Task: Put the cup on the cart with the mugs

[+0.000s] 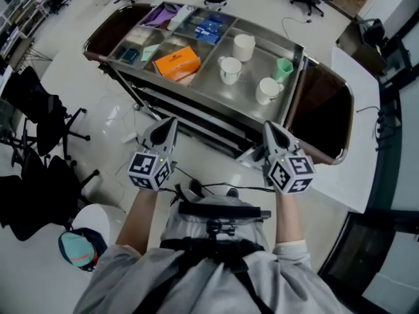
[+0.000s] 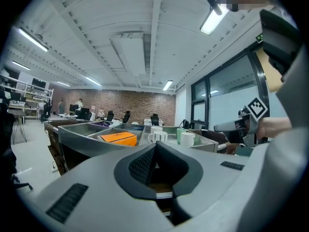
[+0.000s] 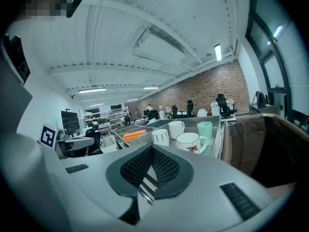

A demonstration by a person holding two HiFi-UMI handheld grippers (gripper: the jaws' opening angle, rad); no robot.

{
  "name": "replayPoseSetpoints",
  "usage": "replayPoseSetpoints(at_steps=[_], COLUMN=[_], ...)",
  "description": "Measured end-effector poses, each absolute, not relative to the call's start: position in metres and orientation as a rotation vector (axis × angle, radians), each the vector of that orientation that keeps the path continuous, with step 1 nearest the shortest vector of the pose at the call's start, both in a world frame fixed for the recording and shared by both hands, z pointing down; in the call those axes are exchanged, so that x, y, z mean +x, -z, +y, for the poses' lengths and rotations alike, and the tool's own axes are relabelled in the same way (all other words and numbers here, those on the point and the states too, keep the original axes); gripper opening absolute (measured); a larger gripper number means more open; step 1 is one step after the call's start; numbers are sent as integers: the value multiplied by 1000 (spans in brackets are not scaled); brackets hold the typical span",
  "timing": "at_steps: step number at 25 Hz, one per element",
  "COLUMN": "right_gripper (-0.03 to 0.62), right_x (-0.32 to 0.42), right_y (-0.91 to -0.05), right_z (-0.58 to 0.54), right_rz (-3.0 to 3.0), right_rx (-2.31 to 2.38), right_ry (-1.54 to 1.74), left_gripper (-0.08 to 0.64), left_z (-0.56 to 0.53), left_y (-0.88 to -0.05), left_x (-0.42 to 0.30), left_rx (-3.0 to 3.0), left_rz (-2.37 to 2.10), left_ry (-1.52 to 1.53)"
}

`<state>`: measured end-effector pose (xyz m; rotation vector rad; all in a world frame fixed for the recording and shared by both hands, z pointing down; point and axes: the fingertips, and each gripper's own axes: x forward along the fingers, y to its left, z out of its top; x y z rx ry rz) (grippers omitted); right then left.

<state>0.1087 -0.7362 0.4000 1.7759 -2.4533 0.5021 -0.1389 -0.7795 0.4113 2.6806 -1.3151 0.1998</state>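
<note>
A green cup [image 1: 283,69] stands upright at the right end of the steel cart's top tray [image 1: 211,89], among three white mugs [image 1: 230,70]. It also shows in the left gripper view [image 2: 180,135] and, behind a mug with a red flower print, in the right gripper view [image 3: 204,129]. Both grippers are held close to the person's body, short of the cart's near side. The left gripper [image 1: 171,122] [image 2: 155,148] has its pads meeting at the tips and holds nothing. My right gripper [image 1: 268,126] [image 3: 152,149] is shut and empty, pointing at the mugs.
An orange box [image 1: 177,63], blue packets [image 1: 209,28] and purple items [image 1: 160,15] fill the cart's left compartments. Brown bags [image 1: 327,110] hang at the cart's ends. Black office chairs [image 1: 39,129] stand at left, a white table [image 1: 357,110] at right.
</note>
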Motion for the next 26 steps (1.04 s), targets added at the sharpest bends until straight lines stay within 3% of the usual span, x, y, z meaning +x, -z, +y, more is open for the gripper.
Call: replayPoseSetpoints(at_steps=[26], right_gripper=[0], right_x=[94], right_y=[-396], right_z=[-753], right_rz=[-2507], right_rx=[1631], right_ry=[-436], left_gripper=[3], left_z=[-774], left_y=[-416], left_x=[-146], left_rx=[2651], left_rz=[-1367], left_ry=[-206])
